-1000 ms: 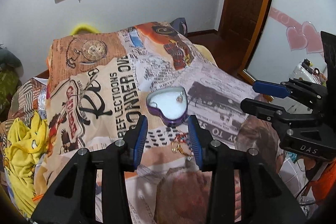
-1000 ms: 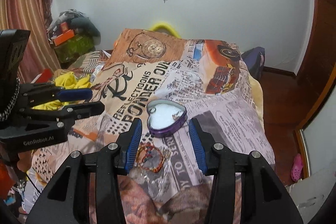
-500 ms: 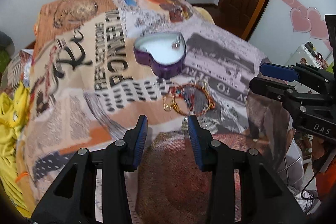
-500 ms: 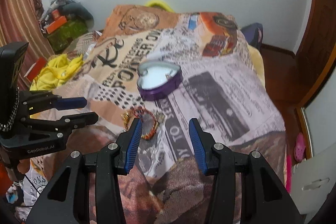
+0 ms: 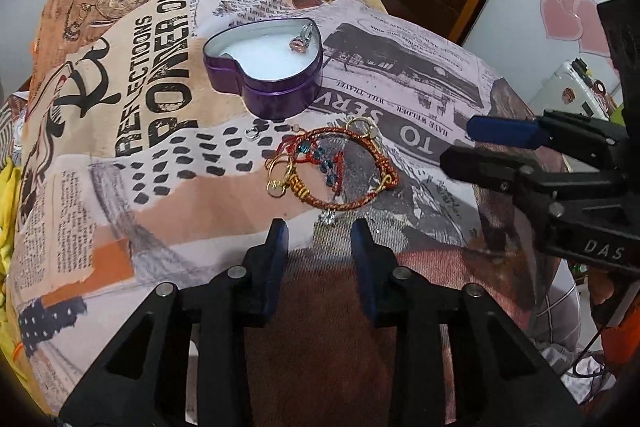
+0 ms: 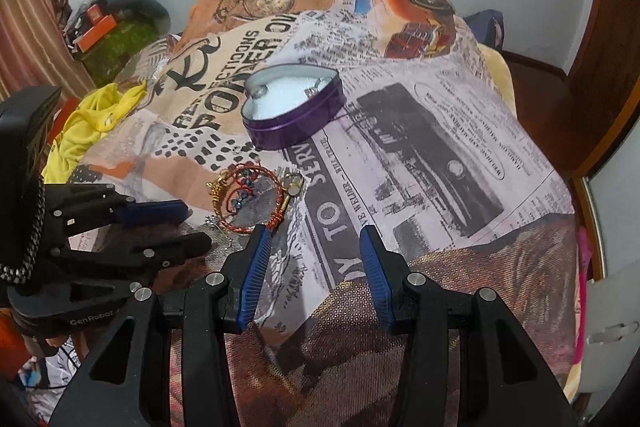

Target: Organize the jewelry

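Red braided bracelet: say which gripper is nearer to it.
Left. The left gripper sits open just short of the red braided bracelet; the right gripper, also open, is off to its right.

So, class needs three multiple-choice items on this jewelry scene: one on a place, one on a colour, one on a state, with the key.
1. Where does the red braided bracelet lie?
A. inside the tin
B. on the blanket, nearer the camera than the tin
C. in a gripper

2. What colour is the heart-shaped tin's wall?
A. purple
B. green
C. yellow

3. How is the left gripper?
A. shut on a ring
B. shut on the bracelet
C. open, holding nothing

Key: B, it rests on the printed blanket before the tin; A, the side is purple; C, bare cloth shows between its fingers.
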### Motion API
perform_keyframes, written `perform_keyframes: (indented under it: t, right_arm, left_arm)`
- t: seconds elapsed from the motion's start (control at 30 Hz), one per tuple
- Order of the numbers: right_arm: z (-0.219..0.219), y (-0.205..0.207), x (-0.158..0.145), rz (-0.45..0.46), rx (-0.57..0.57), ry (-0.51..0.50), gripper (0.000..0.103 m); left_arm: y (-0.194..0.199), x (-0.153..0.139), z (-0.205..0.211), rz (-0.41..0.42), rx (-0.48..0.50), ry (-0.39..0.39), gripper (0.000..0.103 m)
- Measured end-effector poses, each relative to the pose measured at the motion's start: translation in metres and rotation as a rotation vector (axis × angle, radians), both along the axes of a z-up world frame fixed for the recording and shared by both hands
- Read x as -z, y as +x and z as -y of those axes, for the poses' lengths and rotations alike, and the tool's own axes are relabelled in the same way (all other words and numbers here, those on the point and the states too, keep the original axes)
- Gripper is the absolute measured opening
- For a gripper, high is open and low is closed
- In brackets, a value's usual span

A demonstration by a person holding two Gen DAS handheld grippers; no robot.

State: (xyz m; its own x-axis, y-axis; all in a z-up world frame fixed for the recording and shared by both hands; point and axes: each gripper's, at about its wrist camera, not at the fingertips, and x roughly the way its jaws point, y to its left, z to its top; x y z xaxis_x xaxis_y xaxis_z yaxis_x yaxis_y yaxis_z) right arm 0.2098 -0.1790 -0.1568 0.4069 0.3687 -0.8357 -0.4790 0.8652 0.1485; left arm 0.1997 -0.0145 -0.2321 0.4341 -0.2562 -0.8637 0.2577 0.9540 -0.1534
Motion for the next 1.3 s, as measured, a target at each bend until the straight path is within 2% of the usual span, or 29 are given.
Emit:
perform_keyframes:
  t: [0.17, 0.3, 0.67, 1.0, 1.1, 1.3]
  right_arm:
    - [0.0, 0.004, 0.003, -0.003, 0.001, -0.001, 0.042]
    - [-0.001, 0.009, 0.004, -0.007, 0.001, 0.007, 0.043]
    - [-0.013, 0.027, 0.014, 0.02, -0.017, -0.019, 0.042]
    - [-0.036, 0.031, 0.022, 0.026, -0.099, -0.038, 0.042]
    - [-0.04, 0.031, 0.024, 0.036, -0.11, -0.049, 0.035]
    - [-0.037, 0.031, 0.02, 0.026, -0.112, -0.031, 0.029]
  left_arm:
    - [0.006, 0.003, 0.002, 0.002, 0.005, -0.017, 0.027]
    - [0.007, 0.004, 0.002, 0.005, 0.008, -0.031, 0.009]
    - [0.004, -0.013, -0.021, 0.067, -0.063, -0.025, 0.009]
    - [0.01, -0.025, -0.043, 0.099, -0.117, -0.083, 0.009]
    - [0.01, -0.026, -0.045, 0.104, -0.123, -0.086, 0.009]
    - [0.009, -0.029, -0.049, 0.114, -0.13, -0.085, 0.009]
